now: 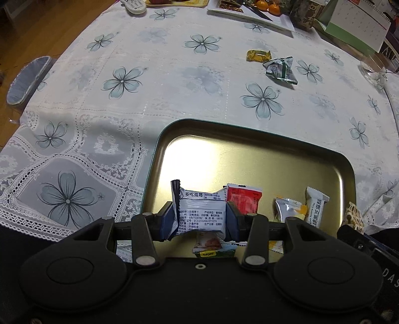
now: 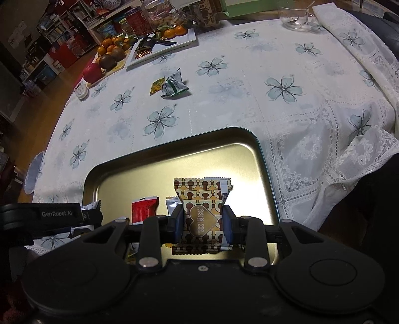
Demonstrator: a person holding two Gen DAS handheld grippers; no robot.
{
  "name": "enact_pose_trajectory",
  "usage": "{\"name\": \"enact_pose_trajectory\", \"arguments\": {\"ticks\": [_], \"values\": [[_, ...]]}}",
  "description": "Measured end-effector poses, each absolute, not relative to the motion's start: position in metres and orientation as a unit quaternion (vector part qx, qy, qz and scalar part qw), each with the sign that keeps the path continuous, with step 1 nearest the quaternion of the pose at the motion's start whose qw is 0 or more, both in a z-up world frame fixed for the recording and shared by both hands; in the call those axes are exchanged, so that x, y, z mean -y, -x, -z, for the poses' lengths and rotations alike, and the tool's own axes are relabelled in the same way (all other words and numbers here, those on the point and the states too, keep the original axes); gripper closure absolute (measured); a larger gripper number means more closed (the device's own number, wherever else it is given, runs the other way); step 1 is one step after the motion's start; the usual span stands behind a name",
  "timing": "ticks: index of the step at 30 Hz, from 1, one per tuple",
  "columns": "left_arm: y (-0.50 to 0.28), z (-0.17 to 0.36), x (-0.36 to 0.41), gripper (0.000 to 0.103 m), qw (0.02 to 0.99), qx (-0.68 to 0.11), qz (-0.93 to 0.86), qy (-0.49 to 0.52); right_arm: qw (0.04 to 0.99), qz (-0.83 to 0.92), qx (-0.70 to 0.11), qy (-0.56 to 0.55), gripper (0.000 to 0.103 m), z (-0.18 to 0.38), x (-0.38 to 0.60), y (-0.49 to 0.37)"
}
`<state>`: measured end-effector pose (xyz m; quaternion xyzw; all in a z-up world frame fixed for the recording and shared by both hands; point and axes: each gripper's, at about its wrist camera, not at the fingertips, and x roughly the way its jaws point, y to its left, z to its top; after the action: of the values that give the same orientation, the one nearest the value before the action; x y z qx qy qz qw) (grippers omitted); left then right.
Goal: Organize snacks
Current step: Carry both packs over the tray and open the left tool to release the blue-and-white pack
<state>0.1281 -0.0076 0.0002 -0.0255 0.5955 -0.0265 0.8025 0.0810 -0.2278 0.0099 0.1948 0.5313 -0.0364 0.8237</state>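
My left gripper (image 1: 202,216) is shut on a white blueberry snack packet (image 1: 199,211), held above the near part of the gold metal tray (image 1: 224,154). My right gripper (image 2: 202,221) is shut on a brown-and-cream patterned packet (image 2: 202,211) over the same tray (image 2: 154,159). Lying in the tray are a red packet (image 1: 243,199), a silver packet (image 1: 286,208), a white sesame-crisp packet (image 1: 315,206) and a few more under the left gripper. Out on the cloth lie a yellow packet (image 1: 258,55) and a green-and-white packet (image 1: 281,69), touching each other.
A flower-print lace tablecloth (image 1: 149,82) covers the table. At the far edge stand a white plate (image 2: 164,47) with oranges and dark sweets, a fruit tray (image 2: 109,57), a glass cup (image 2: 296,15), a calendar (image 1: 354,25) and a remote (image 1: 133,6). A chair (image 1: 27,79) stands at the left.
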Motion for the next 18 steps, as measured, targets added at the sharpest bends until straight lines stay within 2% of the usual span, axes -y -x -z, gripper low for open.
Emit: {"name": "enact_pose_trajectory", "arguments": {"ticks": [18], "values": [[-0.142,0.017,0.013,0.051,0.786,-0.618,0.014,-0.003,0.809,0.066,-0.545,-0.21,0.07,0.011,0.246,-0.101]]}}
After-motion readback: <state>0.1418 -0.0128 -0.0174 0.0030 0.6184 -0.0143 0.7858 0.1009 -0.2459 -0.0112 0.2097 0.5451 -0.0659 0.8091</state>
